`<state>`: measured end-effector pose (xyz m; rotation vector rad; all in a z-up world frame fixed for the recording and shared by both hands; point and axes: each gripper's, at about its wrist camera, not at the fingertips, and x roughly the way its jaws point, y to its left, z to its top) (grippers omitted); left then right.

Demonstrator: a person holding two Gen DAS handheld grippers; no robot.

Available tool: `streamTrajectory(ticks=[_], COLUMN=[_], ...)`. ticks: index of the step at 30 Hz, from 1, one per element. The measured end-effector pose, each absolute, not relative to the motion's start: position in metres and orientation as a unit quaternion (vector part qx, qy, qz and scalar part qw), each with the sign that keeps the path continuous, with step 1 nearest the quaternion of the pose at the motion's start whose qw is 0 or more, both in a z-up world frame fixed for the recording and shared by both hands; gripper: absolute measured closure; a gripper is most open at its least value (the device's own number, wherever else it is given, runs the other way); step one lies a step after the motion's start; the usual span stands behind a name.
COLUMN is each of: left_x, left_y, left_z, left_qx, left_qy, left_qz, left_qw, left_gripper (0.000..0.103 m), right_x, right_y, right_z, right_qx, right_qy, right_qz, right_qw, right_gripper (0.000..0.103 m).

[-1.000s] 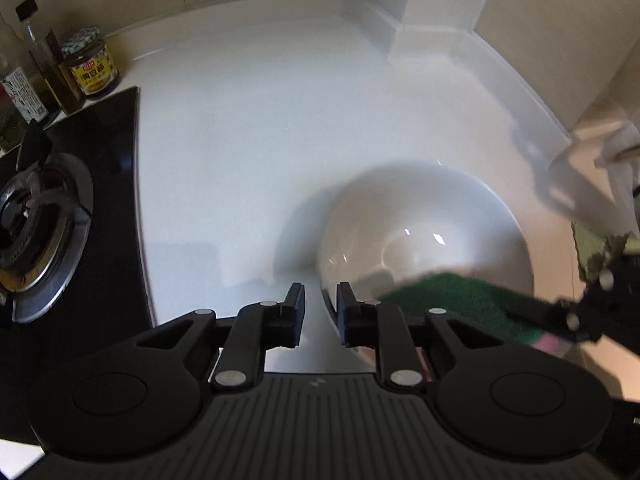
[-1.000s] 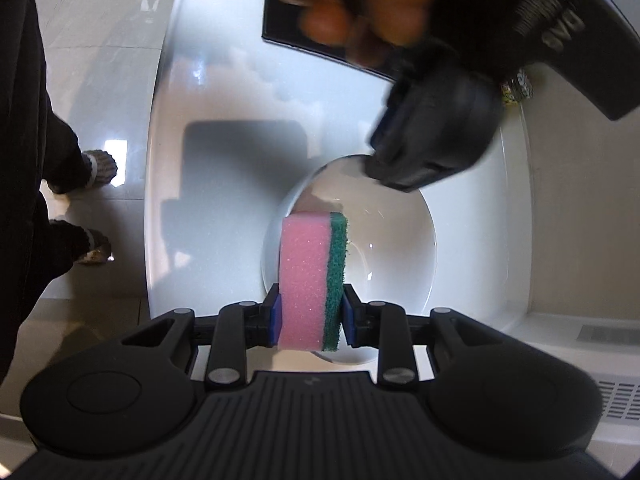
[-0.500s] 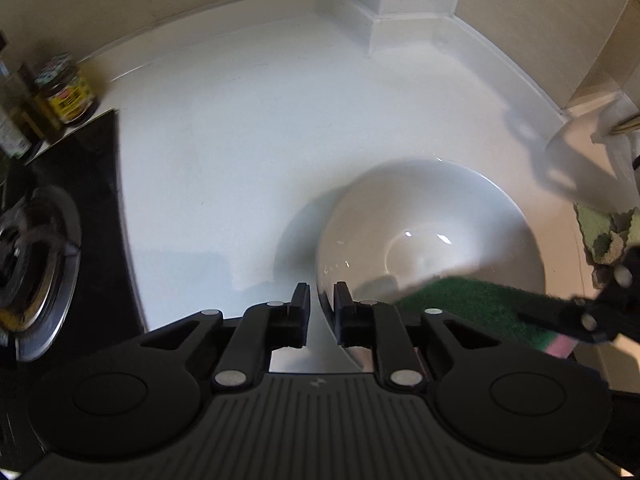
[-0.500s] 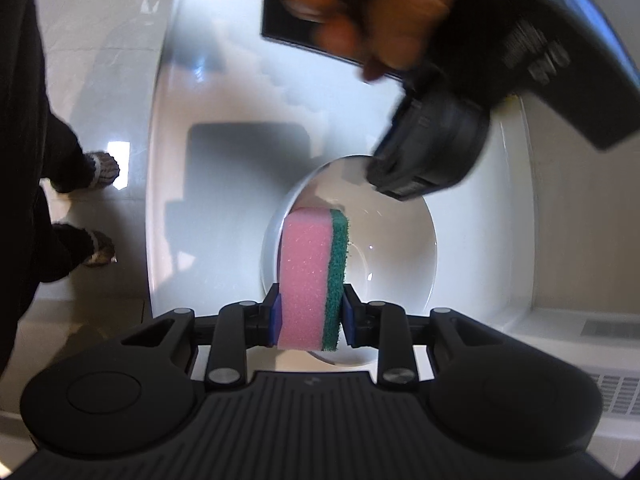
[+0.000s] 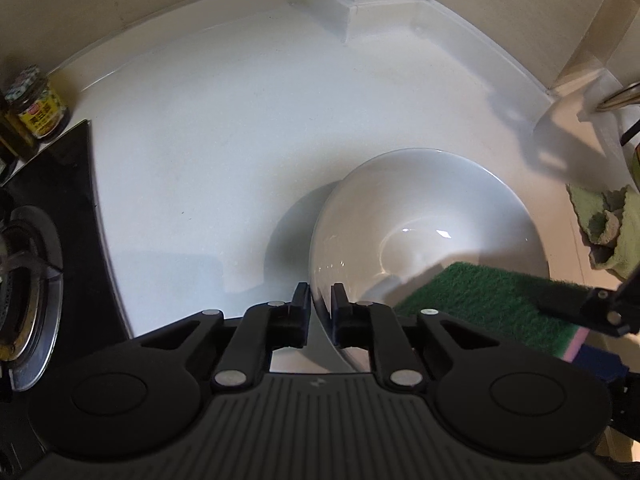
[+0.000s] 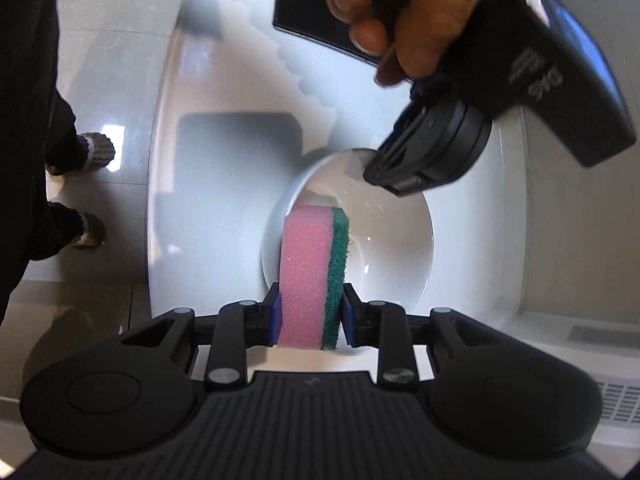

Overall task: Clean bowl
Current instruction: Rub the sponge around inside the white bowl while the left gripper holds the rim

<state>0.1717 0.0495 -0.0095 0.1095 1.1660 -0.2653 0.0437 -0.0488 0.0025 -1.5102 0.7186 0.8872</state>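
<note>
A white bowl [image 5: 424,216] sits on the white counter [image 5: 224,128]. My left gripper [image 5: 320,300] is shut on the bowl's near rim and holds it. My right gripper [image 6: 310,312] is shut on a pink sponge with a green scouring side [image 6: 310,272]. The sponge's front end reaches over the bowl [image 6: 384,256] near its inner wall. In the left wrist view the sponge's green side [image 5: 488,304] lies at the bowl's right rim. The left gripper's body [image 6: 436,152] and the hand on it hang above the bowl's far rim.
A black gas hob [image 5: 36,240] lies at the left, with a labelled jar [image 5: 38,108] behind it. A green cloth [image 5: 608,220] lies at the right by a tap [image 5: 620,96]. Beige walls bound the counter's back. The person's feet [image 6: 92,192] stand on the floor.
The left wrist view has swung right, so the hob and jar slid left. The left gripper's body shifted a little over the bowl. The sponge stays in the bowl.
</note>
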Motion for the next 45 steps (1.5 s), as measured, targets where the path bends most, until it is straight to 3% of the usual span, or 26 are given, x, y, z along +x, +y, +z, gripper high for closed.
streamTrajectory(ticks=[6,11,17,27,31,37,41,45], left_x=[0.145,0.159,0.193,0.169,0.153,0.167,0.191,0.188], left_y=[0.049,0.046,0.054,0.066,0.058,0.047,0.045,0.047], left_z=[-0.007,-0.011,-0.014,0.000,-0.008,-0.018,-0.020,-0.020], left_qx=[0.041,0.072,0.073,0.004,0.006,0.043,0.061,0.049], left_qy=[0.550,0.541,0.531,0.548,0.546,0.539,0.539,0.530], left_qz=[-0.104,-0.113,-0.170,-0.095,-0.076,-0.099,-0.142,-0.138], left_qw=[0.828,0.830,0.827,0.831,0.834,0.835,0.828,0.835], left_gripper=[0.084,0.092,0.093,0.080,0.080,0.091,0.091,0.085], right_x=[0.043,0.034,0.034,0.039,0.042,0.035,0.030,0.029], right_y=[-0.048,-0.043,-0.048,-0.046,-0.046,-0.040,-0.045,-0.050], right_z=[0.003,0.007,0.011,0.005,0.009,0.012,0.013,0.006], right_qx=[-0.645,-0.640,-0.646,-0.637,-0.635,-0.625,-0.642,-0.662], right_qy=[0.310,0.300,0.290,0.299,0.298,0.285,0.277,0.269], right_qz=[0.374,0.398,0.397,0.384,0.381,0.399,0.395,0.378], right_qw=[0.589,0.585,0.583,0.598,0.603,0.607,0.596,0.588], right_gripper=[0.078,0.078,0.078,0.078,0.078,0.078,0.078,0.078])
